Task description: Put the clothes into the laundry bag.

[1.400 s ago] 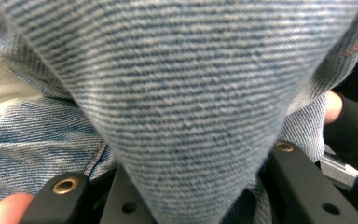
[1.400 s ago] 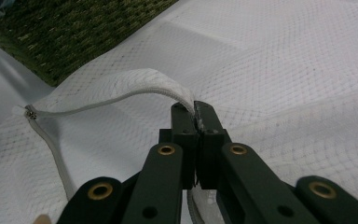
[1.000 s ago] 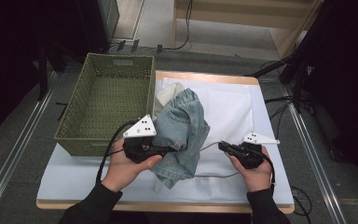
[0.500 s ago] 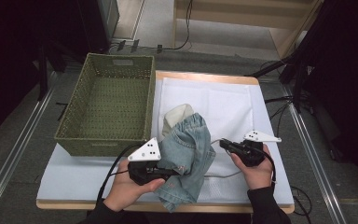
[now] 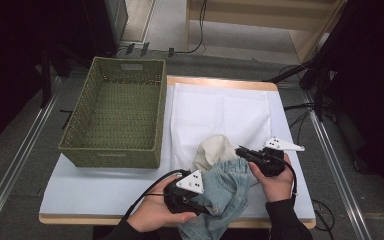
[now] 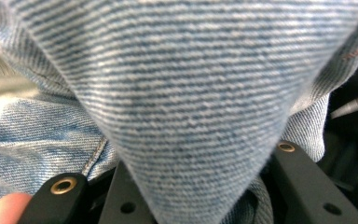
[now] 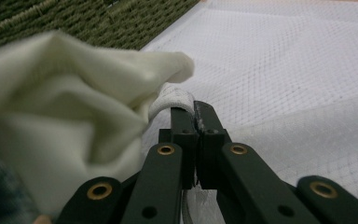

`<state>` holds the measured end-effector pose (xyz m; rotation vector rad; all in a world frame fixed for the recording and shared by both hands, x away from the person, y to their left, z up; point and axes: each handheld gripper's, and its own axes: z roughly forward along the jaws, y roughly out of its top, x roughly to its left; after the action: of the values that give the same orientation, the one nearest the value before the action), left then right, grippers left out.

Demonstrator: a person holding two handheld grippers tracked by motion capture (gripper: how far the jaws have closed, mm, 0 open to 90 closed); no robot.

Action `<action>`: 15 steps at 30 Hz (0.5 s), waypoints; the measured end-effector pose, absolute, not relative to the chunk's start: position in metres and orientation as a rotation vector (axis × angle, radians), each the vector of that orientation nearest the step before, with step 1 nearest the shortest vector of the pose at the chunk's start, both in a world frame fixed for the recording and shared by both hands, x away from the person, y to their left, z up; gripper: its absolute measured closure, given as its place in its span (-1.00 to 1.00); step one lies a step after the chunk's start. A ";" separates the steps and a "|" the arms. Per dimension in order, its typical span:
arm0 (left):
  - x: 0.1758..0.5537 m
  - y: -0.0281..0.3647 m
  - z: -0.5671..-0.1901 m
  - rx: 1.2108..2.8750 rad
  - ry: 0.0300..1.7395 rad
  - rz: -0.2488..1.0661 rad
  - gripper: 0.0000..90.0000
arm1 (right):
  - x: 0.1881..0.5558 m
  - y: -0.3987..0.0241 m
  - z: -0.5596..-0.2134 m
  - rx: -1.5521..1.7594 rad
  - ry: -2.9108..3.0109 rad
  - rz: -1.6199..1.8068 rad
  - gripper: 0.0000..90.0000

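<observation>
Where the jeans lie bunched at the near edge of the table, part of the denim hangs over that edge, and a cream cloth pokes out from the heap on its far side. The left gripper sits at the near left of the heap, its jaws clenched on a thick fold of denim; in the left gripper view that fold bulges up from between the two black jaws. The right gripper is at the right of the heap, pointing left. In the right gripper view its jaws are pressed together, pinching a thin white strip of fabric at the edge of the cream cloth. A hand holds the left gripper from the near side, and the other hand holds the right one. Under the heap a white sheet covers the middle and right of the table. A green woven basket stands on the far left, well apart from the jeans.
</observation>
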<state>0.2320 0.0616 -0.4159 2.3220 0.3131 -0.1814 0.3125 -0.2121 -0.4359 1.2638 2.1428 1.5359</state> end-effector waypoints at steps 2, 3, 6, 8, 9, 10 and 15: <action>0.229 0.055 -0.419 2.360 0.269 -0.196 0.50 | 0.312 -0.213 -0.434 1.266 2.131 1.554 0.99; 0.227 0.051 -0.420 2.379 0.240 -0.200 0.50 | 0.312 -0.213 -0.433 1.258 2.127 1.559 0.99; 0.224 0.041 -0.421 2.428 0.185 -0.195 0.48 | 0.312 -0.212 -0.432 1.250 2.121 1.568 0.99; 0.226 0.038 -0.422 2.433 0.226 -0.203 0.47 | 0.312 -0.211 -0.431 1.241 2.115 1.570 0.99; 0.229 0.038 -0.422 2.427 0.256 -0.210 0.47 | 0.311 -0.211 -0.430 1.233 2.110 1.577 0.99; 0.231 0.039 -0.421 2.414 0.293 -0.219 0.46 | 0.310 -0.211 -0.428 1.228 2.104 1.589 0.99; 0.245 0.049 -0.400 2.363 0.435 -0.200 0.46 | 0.301 -0.211 -0.410 1.170 2.075 1.632 0.99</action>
<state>0.2445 0.0493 -0.4002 2.3626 0.4350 -0.2004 0.3006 -0.2107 -0.4103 1.1696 2.0747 1.6316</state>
